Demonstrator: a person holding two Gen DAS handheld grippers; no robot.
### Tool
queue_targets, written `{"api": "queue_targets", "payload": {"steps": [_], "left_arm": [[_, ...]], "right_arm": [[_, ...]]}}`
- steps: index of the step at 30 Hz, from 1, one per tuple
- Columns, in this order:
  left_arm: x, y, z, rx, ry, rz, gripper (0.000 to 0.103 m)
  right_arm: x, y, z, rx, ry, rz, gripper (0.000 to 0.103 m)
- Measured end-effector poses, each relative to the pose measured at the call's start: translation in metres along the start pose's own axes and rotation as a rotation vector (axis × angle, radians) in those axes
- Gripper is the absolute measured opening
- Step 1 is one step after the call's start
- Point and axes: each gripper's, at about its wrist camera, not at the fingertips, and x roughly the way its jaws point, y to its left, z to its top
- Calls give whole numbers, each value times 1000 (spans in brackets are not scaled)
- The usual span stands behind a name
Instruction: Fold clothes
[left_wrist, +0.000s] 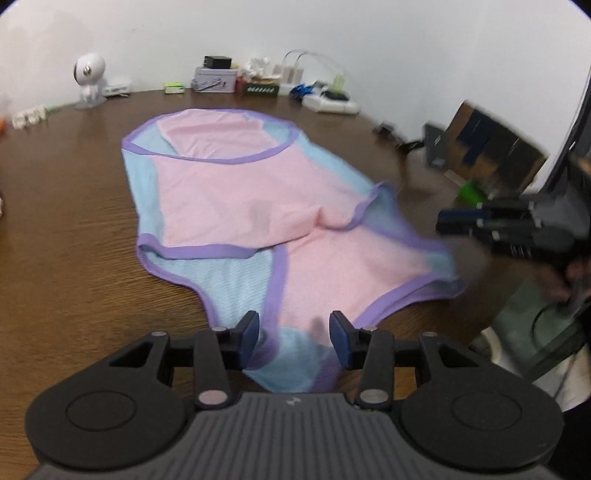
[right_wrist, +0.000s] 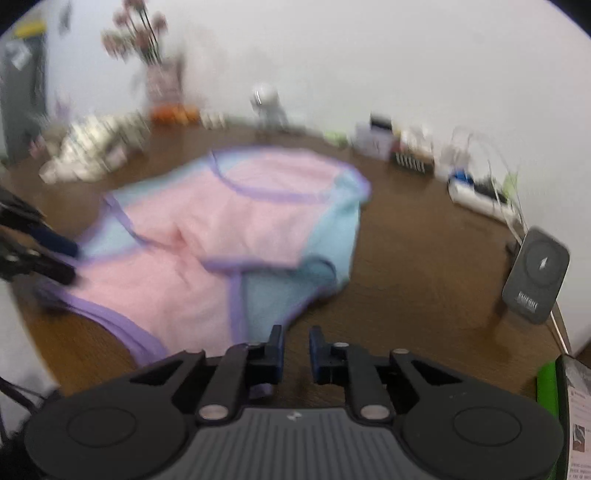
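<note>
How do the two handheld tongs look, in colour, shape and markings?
Both look the same. The left tongs have a grey ribbed body with a small white logo, flanked by two black round housings. Black linkage arms with silver rivets carry two fingers with dark blue pads. The right tongs show the same grey body, black arms, silver rivets and blue pads. No sleeve is clear.

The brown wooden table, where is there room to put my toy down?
The brown wooden table is bare left of the pink, blue and purple garment, up to the white round camera. Another bare patch lies right of the garment, before the grey square charger. The back edge along the wall is crowded with boxes and cables.
</note>
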Motion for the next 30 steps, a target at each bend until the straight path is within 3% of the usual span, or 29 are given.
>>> {"api": "queue_targets", "payload": {"steps": [2, 3, 5, 8, 11, 16, 17, 19, 20, 21, 26, 30], "left_arm": [[0, 0, 0, 0, 0, -20, 42], [-1, 1, -1, -2, -3, -12, 40], [-2, 3, -1, -6, -7, 4, 33], [-4, 6, -2, -13, -15, 28, 7], [-6, 8, -2, -19, -22, 51, 2], [-10, 13, -3, -30, -34, 91, 3], [-10, 14, -4, -32, -36, 99, 8], [-21, -6, -7, 73, -67, 141, 32], [-19, -15, -10, 115, -64, 153, 49], [-18, -24, -13, 156, -60, 164, 52], [-11, -69, -27, 363, -43, 218, 45], [-5, -68, -32, 346, -24, 250, 23]], "right_arm": [[-18, 7, -4, -23, -79, 93, 30], [-22, 13, -8, -57, -94, 116, 31], [-24, 27, -14, -139, -96, 136, 29], [-19, 38, -25, -205, -60, 139, 27], [-12, 45, -35, -233, -32, 98, 18], [-15, 51, -44, -261, -56, 55, 20], [-16, 52, -45, -269, -55, 49, 21], [-18, 54, -47, -279, -53, 36, 21], [-19, 55, -47, -280, -52, 32, 21], [-20, 55, -48, -280, -52, 30, 21], [-22, 57, -51, -270, -59, 28, 20], [-21, 58, -51, -258, -61, 21, 20]]}}
